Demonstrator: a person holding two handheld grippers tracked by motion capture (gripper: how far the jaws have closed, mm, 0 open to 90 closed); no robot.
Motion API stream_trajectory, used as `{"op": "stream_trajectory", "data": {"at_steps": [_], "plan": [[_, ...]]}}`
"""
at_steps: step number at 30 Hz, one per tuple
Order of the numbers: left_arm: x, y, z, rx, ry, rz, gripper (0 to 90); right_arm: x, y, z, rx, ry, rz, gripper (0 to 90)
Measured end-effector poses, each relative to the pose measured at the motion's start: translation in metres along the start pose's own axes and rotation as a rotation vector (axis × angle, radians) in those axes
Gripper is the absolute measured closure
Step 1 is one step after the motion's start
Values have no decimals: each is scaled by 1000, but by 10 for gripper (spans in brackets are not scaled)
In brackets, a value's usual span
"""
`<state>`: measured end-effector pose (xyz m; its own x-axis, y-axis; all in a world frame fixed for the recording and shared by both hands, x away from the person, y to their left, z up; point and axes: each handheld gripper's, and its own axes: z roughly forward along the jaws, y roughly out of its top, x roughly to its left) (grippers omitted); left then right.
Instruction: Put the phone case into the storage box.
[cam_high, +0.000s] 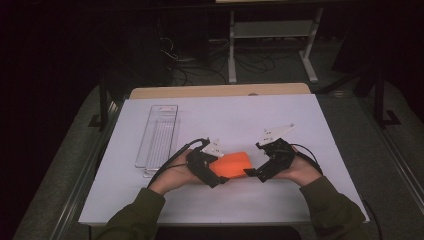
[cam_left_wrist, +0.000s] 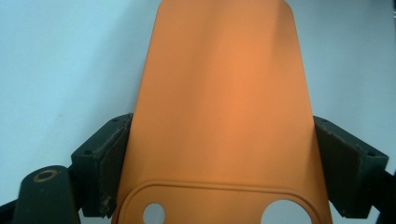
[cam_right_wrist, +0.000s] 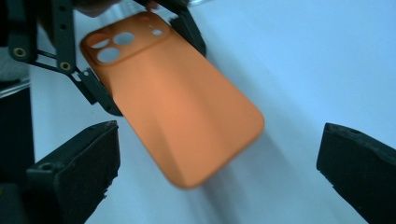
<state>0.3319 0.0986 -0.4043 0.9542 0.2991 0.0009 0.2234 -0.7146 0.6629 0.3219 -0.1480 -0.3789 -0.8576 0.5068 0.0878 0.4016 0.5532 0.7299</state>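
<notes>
The left gripper is clamping an orange phone case across its width, one black pad pressing on each long edge just above the raised camera panel with its round cut-outs, as the left gripper view is showing. The case is sticking out past the jaws over the white table, its rounded far end pointing toward the other hand.

The right gripper is standing open, its jaws spread wide to either side of the case's free end without touching it; in the right gripper view both pads are sitting clear of the orange surface.

Both grippers are hovering near the front edge of the white table. A clear plastic tray is lying well apart, toward the table's left side.
</notes>
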Motion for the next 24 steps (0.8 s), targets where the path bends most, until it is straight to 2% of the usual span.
{"op": "stream_trajectory", "data": {"at_steps": [5, 7, 9, 11, 15, 18, 24], "plan": [[3, 1, -2, 2, 49, -57, 146, 1, -11, -4, 20, -65, 42, 0], [4, 1, -2, -10, 75, -83, 146, 1, -15, -5, 8, -78, 51, 0], [6, 2, -3, 1, 100, -89, 145, 2, -18, -5, -4, -91, 50, 0], [8, 1, -4, 5, 116, -98, 145, 4, -21, -7, -21, -95, 82, 0], [10, 1, -5, 12, 139, -119, 145, 7, -26, -10, -64, -148, 114, 0], [10, 1, -5, 15, 157, -151, 146, 8, -34, -11, -88, -188, 150, 0], [13, 0, -6, 3, 165, -191, 146, 10, -51, -7, -118, -257, 196, 0]]}}
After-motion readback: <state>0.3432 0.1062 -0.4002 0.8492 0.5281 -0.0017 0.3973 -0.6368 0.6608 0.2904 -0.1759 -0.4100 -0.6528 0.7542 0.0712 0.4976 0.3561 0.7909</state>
